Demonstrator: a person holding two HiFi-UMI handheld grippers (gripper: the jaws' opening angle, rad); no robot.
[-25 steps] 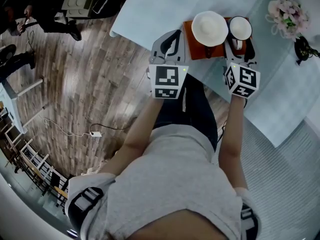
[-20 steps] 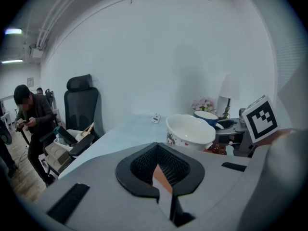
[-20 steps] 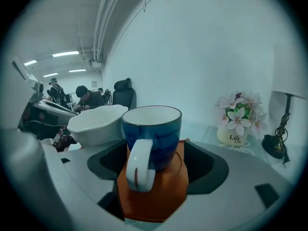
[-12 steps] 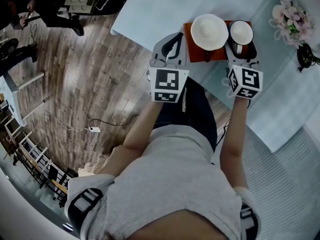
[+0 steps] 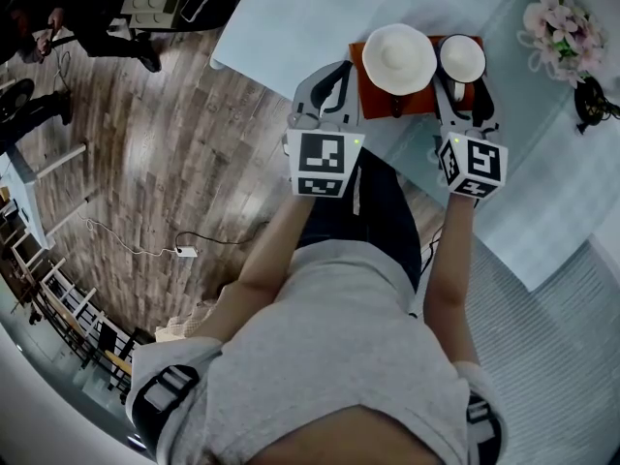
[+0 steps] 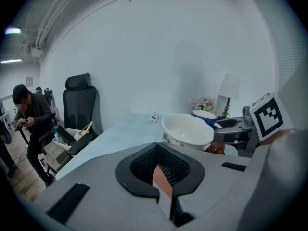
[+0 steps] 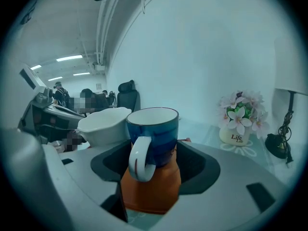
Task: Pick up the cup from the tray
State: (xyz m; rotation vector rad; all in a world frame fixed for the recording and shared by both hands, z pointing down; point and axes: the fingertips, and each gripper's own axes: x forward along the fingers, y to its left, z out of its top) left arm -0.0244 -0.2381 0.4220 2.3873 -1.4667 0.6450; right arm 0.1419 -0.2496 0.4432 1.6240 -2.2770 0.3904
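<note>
Currently underway: cup on tray is being enclosed.
Right gripper: unclenched, jaws just narrowed, cup between them.
Left gripper: clenched beside tray.
Next: cup to be pinched, lifted.

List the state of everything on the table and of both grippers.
Tray, flat on the table.
Bowl, upright on tray, empty.
Cup, upright on tray, empty.
Right gripper, open; fingers have just been closing, cup between them, ungripped.
Left gripper, fingers together, beside tray.
</note>
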